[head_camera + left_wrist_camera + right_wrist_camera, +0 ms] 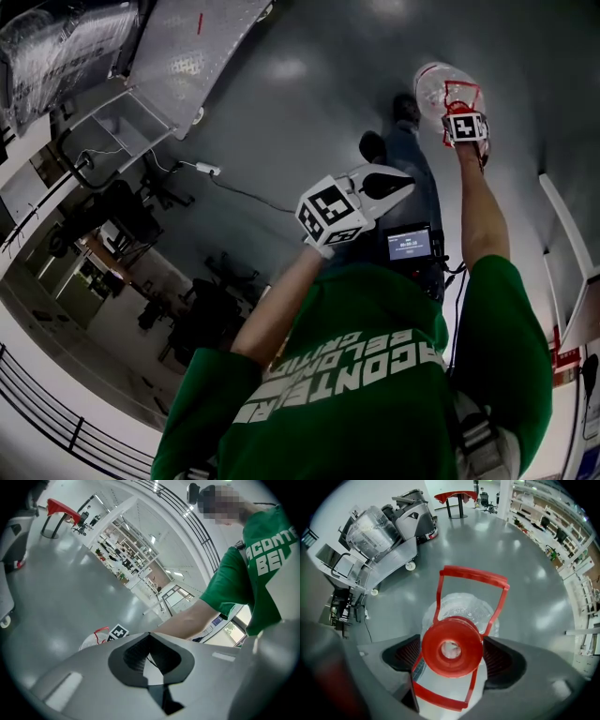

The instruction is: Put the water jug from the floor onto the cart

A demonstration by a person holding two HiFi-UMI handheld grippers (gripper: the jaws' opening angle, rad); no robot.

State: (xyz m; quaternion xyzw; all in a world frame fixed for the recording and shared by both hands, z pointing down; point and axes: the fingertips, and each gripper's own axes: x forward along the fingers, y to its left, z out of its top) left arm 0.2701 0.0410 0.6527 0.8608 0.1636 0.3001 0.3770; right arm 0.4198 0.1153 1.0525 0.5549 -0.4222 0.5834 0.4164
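The clear water jug point(439, 86) stands on the grey floor at the upper right of the head view, with a red cap point(451, 651) and a red carrying frame point(472, 576). My right gripper point(466, 127) reaches down onto its top. In the right gripper view its two pads point(407, 655) touch the cap from both sides. The jug point(95, 637) also peeks over the left gripper's body. My left gripper point(392, 184) hangs shut and empty in mid-air, left of the jug. The grey cart point(183, 52) stands at the upper left, and the same cart point(391, 550) carries another clear jug point(370, 527).
A cable with a power strip point(208, 170) lies on the floor between cart and jug. The person's shoes point(403, 108) stand just left of the jug. A red table point(457, 496) and a grey machine point(415, 513) stand farther back. Railings and shelving line the hall's edges.
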